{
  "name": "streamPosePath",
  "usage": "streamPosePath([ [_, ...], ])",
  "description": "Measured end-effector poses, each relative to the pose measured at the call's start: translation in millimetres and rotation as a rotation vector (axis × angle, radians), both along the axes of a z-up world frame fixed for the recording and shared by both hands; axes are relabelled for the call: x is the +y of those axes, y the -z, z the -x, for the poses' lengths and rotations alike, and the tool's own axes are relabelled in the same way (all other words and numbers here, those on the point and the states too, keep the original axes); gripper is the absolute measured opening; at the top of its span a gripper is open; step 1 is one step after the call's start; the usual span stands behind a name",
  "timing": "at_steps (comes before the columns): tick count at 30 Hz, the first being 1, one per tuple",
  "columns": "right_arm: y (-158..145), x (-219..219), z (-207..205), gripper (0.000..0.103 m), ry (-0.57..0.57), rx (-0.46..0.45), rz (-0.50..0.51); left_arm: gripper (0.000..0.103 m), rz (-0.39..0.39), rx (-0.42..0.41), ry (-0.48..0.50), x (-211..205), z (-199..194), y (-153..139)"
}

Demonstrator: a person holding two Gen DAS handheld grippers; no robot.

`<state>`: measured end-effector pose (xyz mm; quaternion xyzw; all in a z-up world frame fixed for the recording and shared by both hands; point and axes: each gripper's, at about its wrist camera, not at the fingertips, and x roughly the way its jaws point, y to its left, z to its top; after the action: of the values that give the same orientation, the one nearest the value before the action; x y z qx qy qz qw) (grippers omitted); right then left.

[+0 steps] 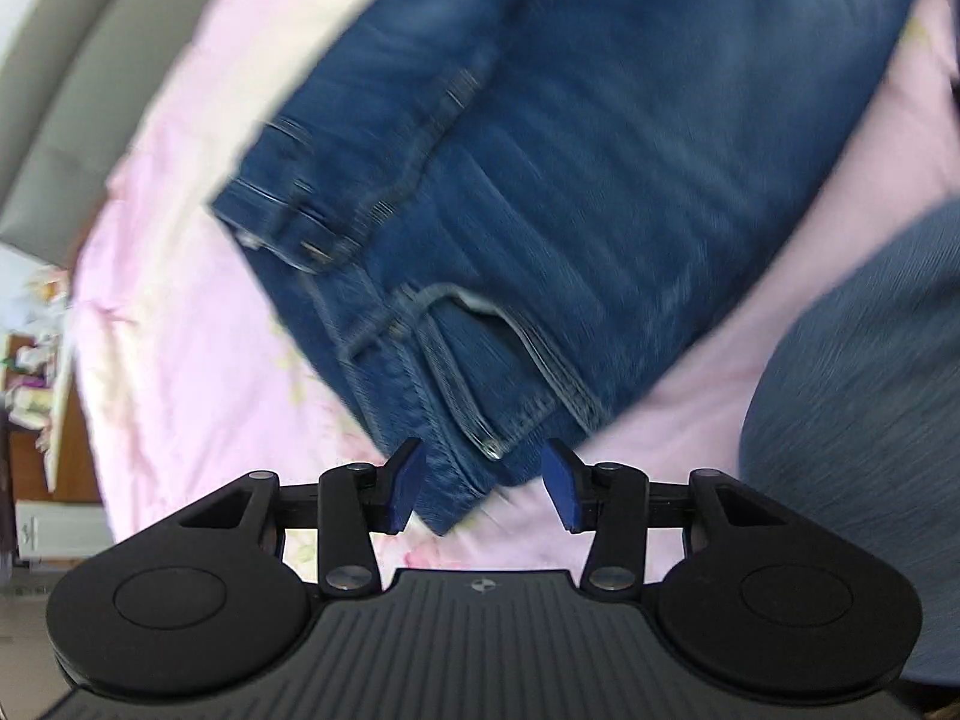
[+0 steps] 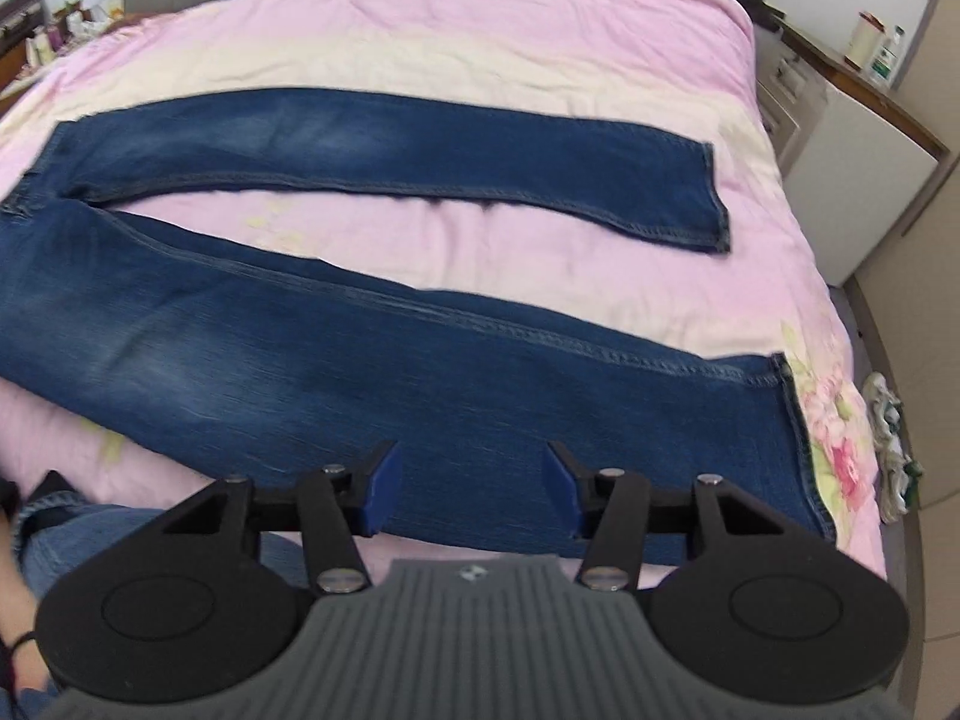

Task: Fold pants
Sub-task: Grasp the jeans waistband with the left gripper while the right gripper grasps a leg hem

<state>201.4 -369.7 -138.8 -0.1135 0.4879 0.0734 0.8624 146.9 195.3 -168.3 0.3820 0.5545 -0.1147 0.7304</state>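
Right wrist view: jeans (image 2: 360, 324) flat on pink bedspread (image 2: 480, 30), right claw (image 2: 468, 495) spread; left claw (image 1: 485, 483) spread, seemingly over the waistband.

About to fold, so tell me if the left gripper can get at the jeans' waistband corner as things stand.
Probably yes. The left gripper is open, and the waistband corner of the jeans lies between its fingers with nothing over it. Motion blur hides whether the fingers touch the cloth.
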Motion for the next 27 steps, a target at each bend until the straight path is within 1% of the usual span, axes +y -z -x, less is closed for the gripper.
streamPosePath([
  [3,17,-12,-9,0.049,0.065,0.025,0.051,0.054,-0.045,0.077,0.042,5,-7,27],
  [5,27,-21,-12,0.049,0.103,0.045,0.089,0.055,-0.056,0.109,0.059,8,-11,39],
  [6,31,-25,-13,0.049,0.113,0.049,0.103,0.058,-0.052,0.122,0.066,8,-12,43],
  [10,37,-42,-13,0.05,0.133,0.055,0.114,0.066,-0.053,0.127,0.104,6,-14,54],
  [12,39,-47,-12,0.051,0.107,0.06,0.138,0.068,-0.055,0.115,0.1,6,-16,61],
  [14,44,-50,-9,0.051,0.058,0.07,0.196,0.072,-0.055,0.101,0.077,7,-18,66],
  [16,51,-51,-3,0.051,-0.017,0.083,0.256,0.076,-0.061,0.075,0.049,5,-18,68],
  [17,54,-51,0,0.051,-0.056,0.091,0.287,0.076,-0.058,0.065,0.038,5,-19,70],
  [18,58,-51,4,0.051,-0.098,0.097,0.321,0.073,-0.053,0.058,0.029,6,-18,69],
  [20,66,-49,13,0.051,-0.186,0.112,0.392,0.062,-0.039,0.037,0.0,7,-22,64],
  [21,71,-47,17,0.052,-0.225,0.116,0.423,0.053,-0.02,0.025,-0.026,8,-23,60],
  [22,76,-46,20,0.052,-0.255,0.118,0.449,0.047,0.002,0.006,-0.061,7,-21,54],
  [23,82,-44,23,0.052,-0.286,0.119,0.483,0.045,0.013,-0.015,-0.078,8,-21,50],
  [25,93,-42,28,0.052,-0.334,0.11,0.541,0.033,0.045,-0.061,-0.129,6,-22,40],
  [27,102,-40,31,0.052,-0.368,0.085,0.586,0.027,0.074,-0.104,-0.178,4,-21,26],
])
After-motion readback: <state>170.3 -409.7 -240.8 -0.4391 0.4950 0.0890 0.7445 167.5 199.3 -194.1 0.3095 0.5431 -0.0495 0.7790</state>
